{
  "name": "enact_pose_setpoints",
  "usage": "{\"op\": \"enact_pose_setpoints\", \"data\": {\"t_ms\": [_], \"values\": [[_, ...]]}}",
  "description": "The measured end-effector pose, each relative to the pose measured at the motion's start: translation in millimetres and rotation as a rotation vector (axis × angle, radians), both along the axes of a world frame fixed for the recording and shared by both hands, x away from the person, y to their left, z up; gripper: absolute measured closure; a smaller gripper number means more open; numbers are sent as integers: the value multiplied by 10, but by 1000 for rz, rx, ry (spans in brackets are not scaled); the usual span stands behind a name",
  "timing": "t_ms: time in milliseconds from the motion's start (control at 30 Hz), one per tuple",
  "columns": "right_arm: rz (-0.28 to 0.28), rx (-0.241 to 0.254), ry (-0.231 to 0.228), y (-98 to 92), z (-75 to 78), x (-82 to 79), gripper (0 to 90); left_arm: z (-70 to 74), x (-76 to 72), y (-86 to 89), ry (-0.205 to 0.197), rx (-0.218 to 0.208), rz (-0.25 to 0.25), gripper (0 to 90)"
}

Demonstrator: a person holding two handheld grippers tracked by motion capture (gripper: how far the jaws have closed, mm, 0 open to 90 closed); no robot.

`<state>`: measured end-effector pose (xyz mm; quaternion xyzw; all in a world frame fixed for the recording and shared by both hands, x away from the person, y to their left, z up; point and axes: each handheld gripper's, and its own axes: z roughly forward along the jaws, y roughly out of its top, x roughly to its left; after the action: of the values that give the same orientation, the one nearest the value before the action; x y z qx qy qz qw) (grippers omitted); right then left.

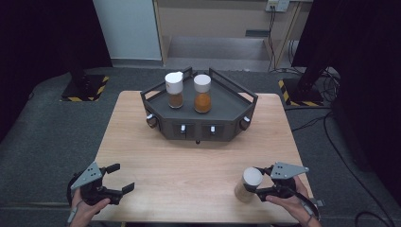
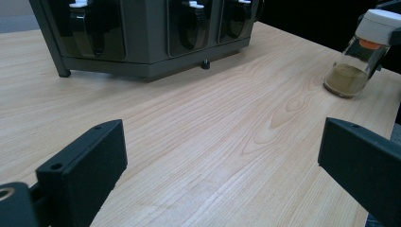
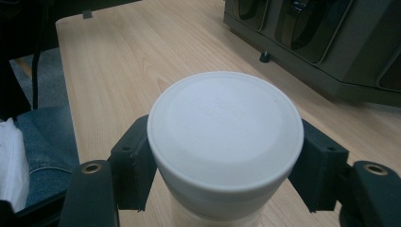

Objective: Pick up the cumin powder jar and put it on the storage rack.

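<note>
From above, the right tongs (image 1: 257,181) clamp a white-capped spice jar (image 1: 248,184) standing near the tabletop's (image 1: 189,161) near right corner; the left tongs (image 1: 120,178) gape at the near left corner. The left gripper view shows the jar (brownish powder inside) (image 2: 352,71) well apart. The right gripper view shows pads (image 3: 135,163) pressing its cap (image 3: 224,127).

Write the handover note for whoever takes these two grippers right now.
Right gripper: shut on the white-capped spice jar, standing at the table's near right edge.
Left gripper: open, holding nothing, near left.
Dark rack at the far middle carries two more jars on top.
Done: jar gripped.
Left: probably lift it and set it on the rack beside the others.
</note>
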<state>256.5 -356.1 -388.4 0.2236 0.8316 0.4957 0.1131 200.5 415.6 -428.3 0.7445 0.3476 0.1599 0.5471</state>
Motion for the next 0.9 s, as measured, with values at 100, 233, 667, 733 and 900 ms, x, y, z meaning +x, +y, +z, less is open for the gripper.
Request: {"op": "enact_pose_setpoints", "data": {"t_ms": [100,233,667,733,900], "values": [[-4,-3,5,4,15,8,339,-1,-1,0,0,0,0,8],[-3,-22,6,8,73,23,339,0,2,3,1,0,0,8],[-5,-26,-28,-44,461,116,339,-1,1,3,2,-1,0,8],[-5,-27,-26,-44,528,151,339,0,2,2,2,0,0,8],[-4,-26,-15,-21,714,279,340,-1,8,2,3,0,-2,8]]}}
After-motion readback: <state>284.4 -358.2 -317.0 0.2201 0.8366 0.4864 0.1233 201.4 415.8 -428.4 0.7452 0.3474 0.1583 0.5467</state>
